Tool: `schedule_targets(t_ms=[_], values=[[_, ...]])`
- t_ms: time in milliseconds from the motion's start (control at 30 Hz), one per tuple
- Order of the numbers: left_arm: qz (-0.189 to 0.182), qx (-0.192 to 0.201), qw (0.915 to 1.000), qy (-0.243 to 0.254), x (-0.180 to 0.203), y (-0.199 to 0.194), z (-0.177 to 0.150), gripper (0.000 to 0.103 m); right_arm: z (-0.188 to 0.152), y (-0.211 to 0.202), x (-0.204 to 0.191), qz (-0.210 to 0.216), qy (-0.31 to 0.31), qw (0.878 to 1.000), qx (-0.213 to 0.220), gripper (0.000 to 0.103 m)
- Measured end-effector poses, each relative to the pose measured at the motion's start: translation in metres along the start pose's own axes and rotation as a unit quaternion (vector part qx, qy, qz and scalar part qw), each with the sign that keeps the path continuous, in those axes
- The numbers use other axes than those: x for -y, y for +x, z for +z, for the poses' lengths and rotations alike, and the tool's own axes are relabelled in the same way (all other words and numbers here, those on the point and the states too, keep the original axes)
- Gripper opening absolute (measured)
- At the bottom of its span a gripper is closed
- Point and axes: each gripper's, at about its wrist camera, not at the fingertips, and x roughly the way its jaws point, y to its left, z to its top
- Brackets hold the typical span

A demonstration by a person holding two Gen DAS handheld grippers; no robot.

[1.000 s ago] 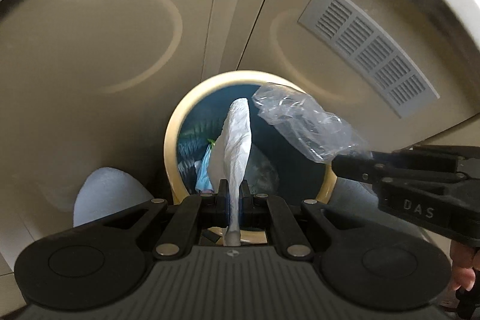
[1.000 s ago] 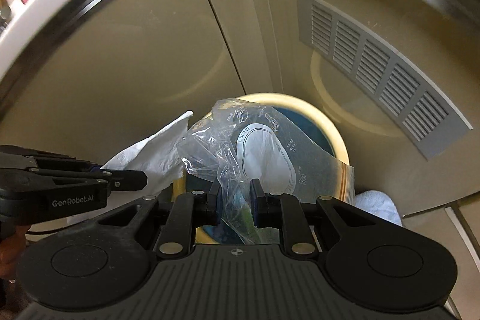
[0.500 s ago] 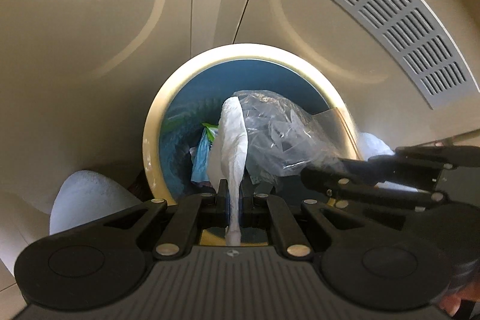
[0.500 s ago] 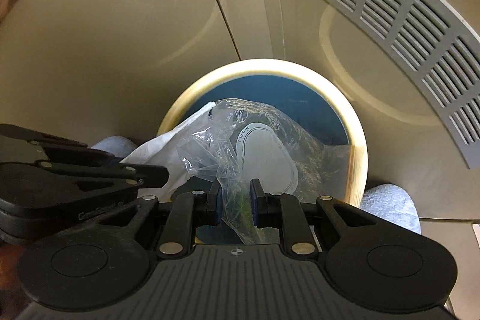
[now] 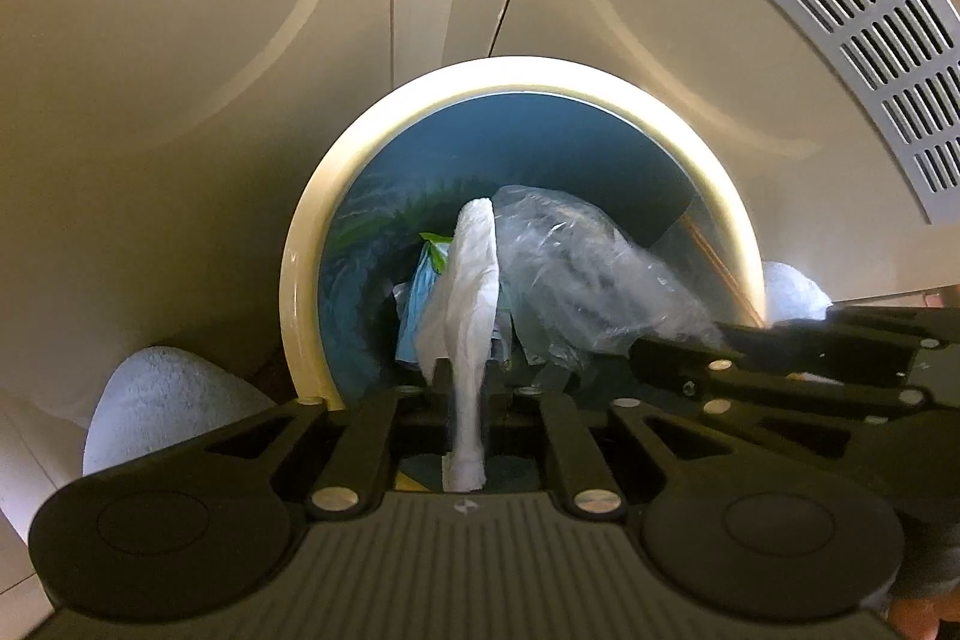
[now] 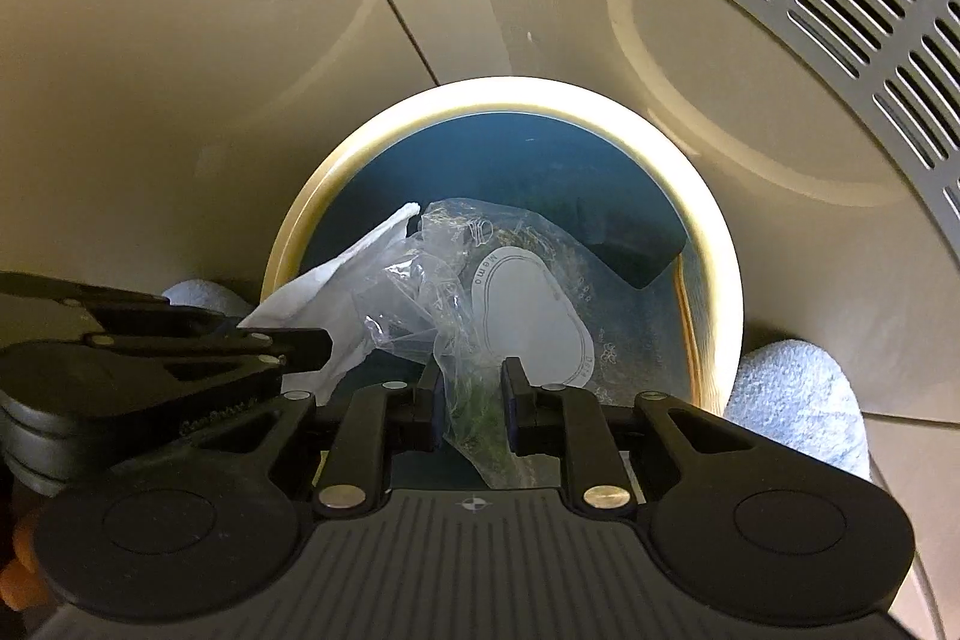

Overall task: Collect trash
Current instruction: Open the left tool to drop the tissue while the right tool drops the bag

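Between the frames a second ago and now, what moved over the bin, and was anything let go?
Both grippers came down toward the bin, whose rim now looms larger. The left gripper carries the white tissue and the right gripper the clear plastic wrapper; both pieces now hang inside the opening. Both sets of jaws are opening, each piece between them, neither dropped. Bin contents and cabinet doors unchanged.

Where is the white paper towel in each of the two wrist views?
Left wrist view: the white paper towel hangs at centre, between the left gripper's opening jaws.
Right wrist view: left of centre, beside the clear plastic bag.
Shared landmark: the bin's cream rim.
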Motion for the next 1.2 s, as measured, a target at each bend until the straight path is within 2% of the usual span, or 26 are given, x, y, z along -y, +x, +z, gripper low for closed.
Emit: schedule_targets(t_ms=[67,100,133,167,200,267,367,467,667,833,1200], values=[[0.012,0.003,0.9998,-0.014,-0.004,-0.002,0.000,0.056,0.002,-0.003,0.002,-0.001,0.010,1.000,0.004,0.035],[0.020,0.009,0.9995,-0.021,-0.006,-0.004,-0.001,0.065,0.002,-0.005,0.003,-0.007,0.015,1.000,0.007,0.038],[0.028,0.014,0.9991,-0.027,-0.010,-0.006,-0.002,0.082,0.002,-0.007,0.004,-0.013,0.022,1.000,0.010,0.043],[0.033,0.017,0.9987,-0.036,-0.014,-0.009,-0.003,0.092,0.002,-0.010,0.006,-0.017,0.030,0.999,0.013,0.049],[0.030,0.019,0.9984,-0.044,-0.018,-0.011,-0.004,0.095,0.002,-0.014,0.009,-0.018,0.040,0.999,0.015,0.053],[0.011,0.018,0.9980,-0.059,-0.027,-0.017,-0.007,0.101,0.002,-0.023,0.015,-0.012,0.055,0.998,0.019,0.068],[-0.003,0.025,0.9971,-0.071,-0.032,-0.032,-0.017,0.102,-0.003,-0.039,0.016,-0.004,0.062,0.998,0.027,0.076],[-0.001,0.042,0.9975,-0.057,-0.030,-0.052,-0.030,0.102,-0.012,-0.054,0.013,0.006,0.062,0.998,0.033,0.081],[0.037,0.097,0.9943,-0.027,-0.019,-0.098,-0.063,0.102,-0.033,-0.095,0.005,0.016,0.038,0.998,0.057,0.089],[0.066,0.121,0.9904,-0.007,-0.020,-0.122,-0.081,0.102,-0.049,-0.122,-0.002,0.004,0.012,0.996,0.093,0.092],[0.071,0.159,0.9848,0.004,-0.015,-0.150,-0.094,0.103,-0.066,-0.146,-0.007,-0.002,-0.015,0.991,0.135,0.093]])
